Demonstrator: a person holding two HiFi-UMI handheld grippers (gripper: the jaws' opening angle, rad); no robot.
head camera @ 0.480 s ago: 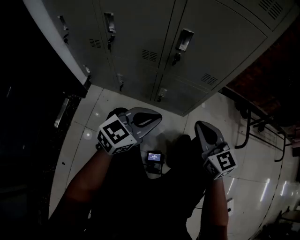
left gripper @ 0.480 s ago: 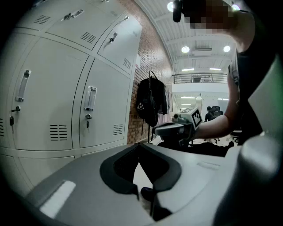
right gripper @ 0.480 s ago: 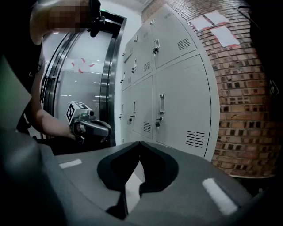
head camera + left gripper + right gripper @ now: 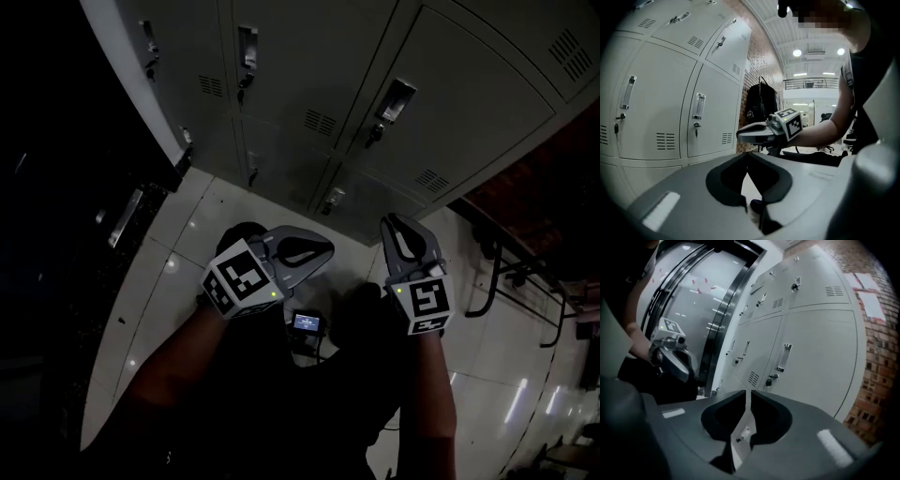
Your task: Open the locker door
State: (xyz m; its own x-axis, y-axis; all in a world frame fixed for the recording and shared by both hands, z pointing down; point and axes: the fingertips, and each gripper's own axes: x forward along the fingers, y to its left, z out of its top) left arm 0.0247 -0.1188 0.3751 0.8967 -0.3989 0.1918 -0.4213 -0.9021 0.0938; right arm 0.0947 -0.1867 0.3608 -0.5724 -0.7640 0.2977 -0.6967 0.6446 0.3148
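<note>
A bank of grey lockers [image 4: 309, 84] stands ahead, all doors closed. The nearest door to the right carries a recessed handle [image 4: 397, 98] with a key lock under it; the right gripper view shows that handle [image 4: 783, 357] and lock [image 4: 768, 382] a short way off. My right gripper [image 4: 394, 223] [image 4: 749, 395] is raised toward this door, its jaws a narrow slit apart with nothing between them. My left gripper [image 4: 323, 248] [image 4: 746, 154] hangs lower, tips together and empty. Each gripper shows in the other's view: the right gripper [image 4: 757, 133], the left gripper [image 4: 675, 363].
A dark glass door with a metal frame [image 4: 717, 310] adjoins the lockers on the left. A brick wall [image 4: 876, 357] lies to the right of them. On the pale tiled floor [image 4: 197, 234] are a small lit device [image 4: 307, 322] and a black metal frame [image 4: 497, 272]. A black bag [image 4: 759, 101] hangs nearby.
My right gripper has risen and moved closer to the lockers. The head view has shifted, so the lockers sit lower in the picture. The left gripper has hardly moved.
</note>
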